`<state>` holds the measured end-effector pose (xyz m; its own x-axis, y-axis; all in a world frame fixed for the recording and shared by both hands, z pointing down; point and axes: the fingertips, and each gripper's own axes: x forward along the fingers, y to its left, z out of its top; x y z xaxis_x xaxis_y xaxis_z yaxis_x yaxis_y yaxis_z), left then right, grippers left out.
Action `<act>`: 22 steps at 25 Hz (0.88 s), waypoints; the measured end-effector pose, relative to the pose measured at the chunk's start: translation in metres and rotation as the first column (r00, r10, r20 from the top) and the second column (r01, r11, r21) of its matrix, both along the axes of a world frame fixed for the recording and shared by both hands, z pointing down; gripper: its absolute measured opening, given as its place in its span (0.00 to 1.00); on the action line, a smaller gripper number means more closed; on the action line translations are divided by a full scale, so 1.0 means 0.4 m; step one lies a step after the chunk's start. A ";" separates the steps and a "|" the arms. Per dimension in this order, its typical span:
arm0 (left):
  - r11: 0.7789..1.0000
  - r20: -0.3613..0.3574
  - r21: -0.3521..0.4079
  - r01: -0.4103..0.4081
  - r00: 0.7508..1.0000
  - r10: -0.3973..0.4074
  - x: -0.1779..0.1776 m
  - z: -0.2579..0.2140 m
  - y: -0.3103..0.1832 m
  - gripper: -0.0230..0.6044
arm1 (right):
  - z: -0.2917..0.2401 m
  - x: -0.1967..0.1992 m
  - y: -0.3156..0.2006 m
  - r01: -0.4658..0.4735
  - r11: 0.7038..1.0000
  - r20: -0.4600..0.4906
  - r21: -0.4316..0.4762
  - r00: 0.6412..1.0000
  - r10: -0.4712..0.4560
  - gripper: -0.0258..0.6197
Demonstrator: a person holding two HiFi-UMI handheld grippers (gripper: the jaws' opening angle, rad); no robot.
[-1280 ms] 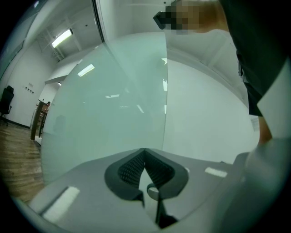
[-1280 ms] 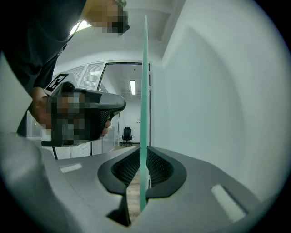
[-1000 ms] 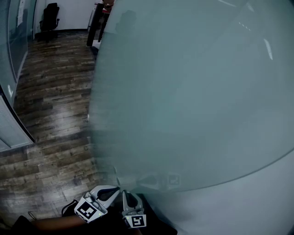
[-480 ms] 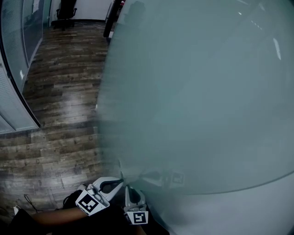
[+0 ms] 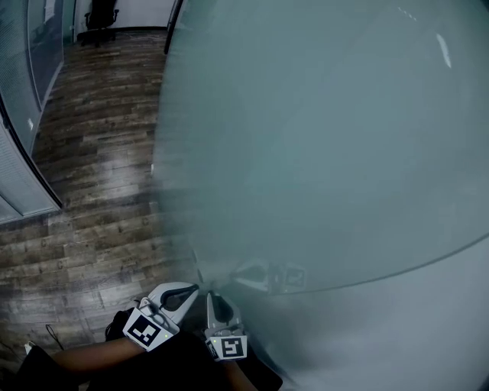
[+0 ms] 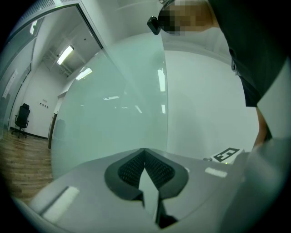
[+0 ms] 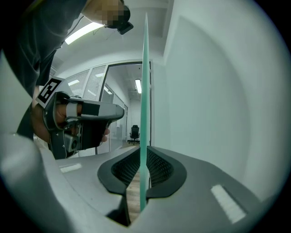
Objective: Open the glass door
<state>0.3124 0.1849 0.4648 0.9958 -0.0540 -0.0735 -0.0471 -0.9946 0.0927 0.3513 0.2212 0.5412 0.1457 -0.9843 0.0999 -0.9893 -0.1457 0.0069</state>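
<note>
glass door [image 5: 321,153]: fills right, free edge near | right gripper [image 7: 144,154]: clamped on that edge | left gripper [image 6: 145,152]: closed, empty, just left | tip: pull along its swing, grip square, no twisting

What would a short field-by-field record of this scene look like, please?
glass door: frosted, seen edge-on from the right gripper view
right gripper: shut on the door's edge
left gripper: shut, nothing between its jaws, beside the right one
wooden floor: dark planks, left of the door
office chair: far end of the room
</note>
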 end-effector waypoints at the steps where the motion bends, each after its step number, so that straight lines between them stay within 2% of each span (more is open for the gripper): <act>1: 1.000 -0.001 -0.002 0.006 1.000 -0.006 0.003 0.004 0.000 0.04 | 0.004 0.006 0.000 -0.003 1.000 0.004 -0.002 1.000 0.003 0.11; 10: 0.999 -0.030 -0.030 0.018 0.999 -0.019 0.003 0.019 0.004 0.04 | 0.001 0.026 -0.018 -0.032 0.999 -0.013 0.016 0.999 0.032 0.11; 14: 0.998 -0.016 -0.051 0.023 1.000 -0.024 0.009 0.016 0.011 0.04 | -0.015 0.045 -0.019 -0.047 0.998 -0.016 0.028 0.999 0.048 0.11; 18: 0.999 0.011 -0.042 0.008 1.000 -0.008 0.033 0.010 0.016 0.04 | -0.027 0.076 -0.013 -0.062 0.997 0.012 0.038 0.998 0.061 0.11; 22: 0.999 0.005 -0.036 -0.014 1.000 0.014 0.054 0.004 0.022 0.04 | -0.029 0.098 -0.019 -0.076 0.997 -0.006 0.030 0.997 0.076 0.11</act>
